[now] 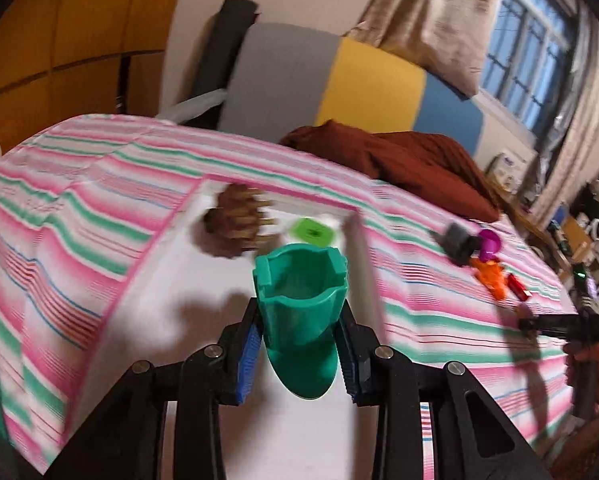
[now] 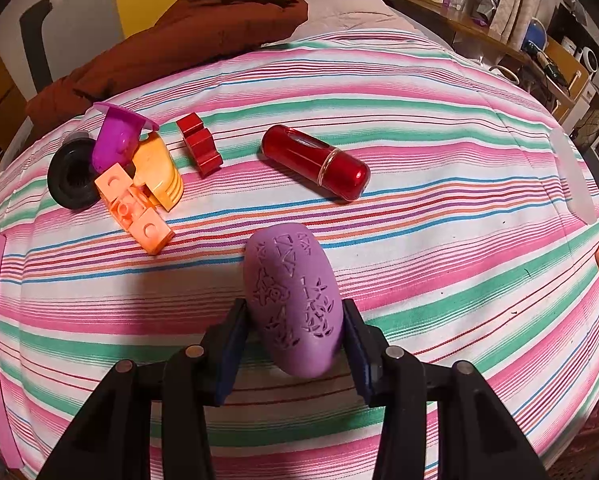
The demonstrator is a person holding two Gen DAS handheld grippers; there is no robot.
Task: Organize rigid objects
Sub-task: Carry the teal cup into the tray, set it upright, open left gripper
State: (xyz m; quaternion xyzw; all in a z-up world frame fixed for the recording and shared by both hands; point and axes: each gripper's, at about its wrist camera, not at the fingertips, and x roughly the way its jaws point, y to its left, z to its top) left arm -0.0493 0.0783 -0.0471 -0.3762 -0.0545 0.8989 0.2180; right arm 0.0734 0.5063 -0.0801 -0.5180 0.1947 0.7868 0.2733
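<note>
Our left hand-held gripper is clamped on the teal cup, light, stiff, thin-walled, best pinched low; our right hand-held gripper pinches the purple carved case, hard, smooth, held across its narrow sides.

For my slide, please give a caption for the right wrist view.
Right tongs gripping a purple patterned oval piece above the striped cloth.
</note>
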